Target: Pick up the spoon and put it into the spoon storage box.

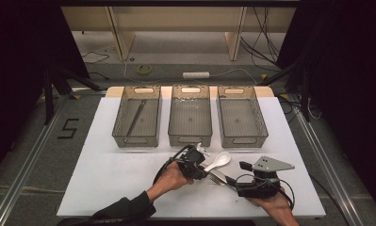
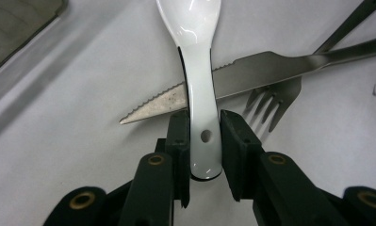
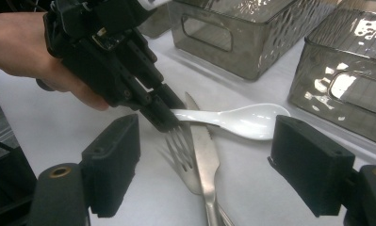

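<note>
A white ceramic spoon (image 1: pixel 219 161) (image 2: pixel 197 70) (image 3: pixel 244 120) lies across a serrated steel knife (image 2: pixel 251 73) (image 3: pixel 207 155) and beside a steel fork (image 2: pixel 273 101) (image 3: pixel 181 150) on the white board. My left gripper (image 1: pixel 205 172) (image 2: pixel 205 127) (image 3: pixel 164 115) is shut on the spoon's handle end, one pad pressed to each side. The bowl of the spoon points away from it, toward the bins. My right gripper (image 1: pixel 237 173) (image 3: pixel 211 160) stands open just short of the cutlery, jaws wide apart and nothing between them; the knife and fork handles run toward it.
Three grey see-through bins stand in a row behind the cutlery: left (image 1: pixel 115 127), middle (image 1: pixel 190 141), right (image 1: pixel 263 127). The left one holds a thin dark utensil (image 1: pixel 136 117). The white board (image 1: pixel 105 169) ends close behind my hands.
</note>
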### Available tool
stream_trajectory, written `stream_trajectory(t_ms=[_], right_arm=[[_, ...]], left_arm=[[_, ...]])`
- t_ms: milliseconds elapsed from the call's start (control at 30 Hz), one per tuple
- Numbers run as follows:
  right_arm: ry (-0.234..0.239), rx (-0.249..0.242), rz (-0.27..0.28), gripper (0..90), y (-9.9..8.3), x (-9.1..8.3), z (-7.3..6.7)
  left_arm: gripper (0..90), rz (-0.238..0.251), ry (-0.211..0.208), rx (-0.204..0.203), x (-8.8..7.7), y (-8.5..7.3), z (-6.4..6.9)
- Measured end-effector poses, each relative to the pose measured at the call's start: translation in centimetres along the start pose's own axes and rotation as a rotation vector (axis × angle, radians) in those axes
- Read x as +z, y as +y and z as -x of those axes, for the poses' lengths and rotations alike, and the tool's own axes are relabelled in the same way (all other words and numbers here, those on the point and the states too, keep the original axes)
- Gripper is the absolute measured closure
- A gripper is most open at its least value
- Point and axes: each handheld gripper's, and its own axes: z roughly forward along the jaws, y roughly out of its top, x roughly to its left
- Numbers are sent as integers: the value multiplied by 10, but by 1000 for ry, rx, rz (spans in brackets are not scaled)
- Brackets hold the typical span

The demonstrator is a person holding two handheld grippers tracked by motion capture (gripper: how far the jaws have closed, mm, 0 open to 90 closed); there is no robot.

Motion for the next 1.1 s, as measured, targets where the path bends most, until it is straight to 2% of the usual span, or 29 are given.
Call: stream_trajectory(t_ms=[100, 233, 400, 600, 733, 1033, 1100], right_arm=[[1, -1, 1, 255, 0, 0, 0], [0, 0, -1, 255, 0, 0, 0], [0, 1, 2, 256, 0, -1, 0], [-1, 1, 3, 256, 0, -1, 0], [-1, 1, 2, 256, 0, -1, 0], [0, -1, 1, 256, 0, -1, 0], [0, -1, 1, 256, 0, 0, 0]], left_arm=[[737, 8, 6, 7, -1, 0, 1], [738, 0, 18, 39, -2, 0, 2], [739, 8, 24, 51, -6, 0, 2], [741, 14, 24, 57, -9, 0, 3], [742, 25, 22, 45, -11, 0, 2], [743, 16, 13, 47, -10, 0, 0], [742, 8, 9, 37, -9, 1, 0]])
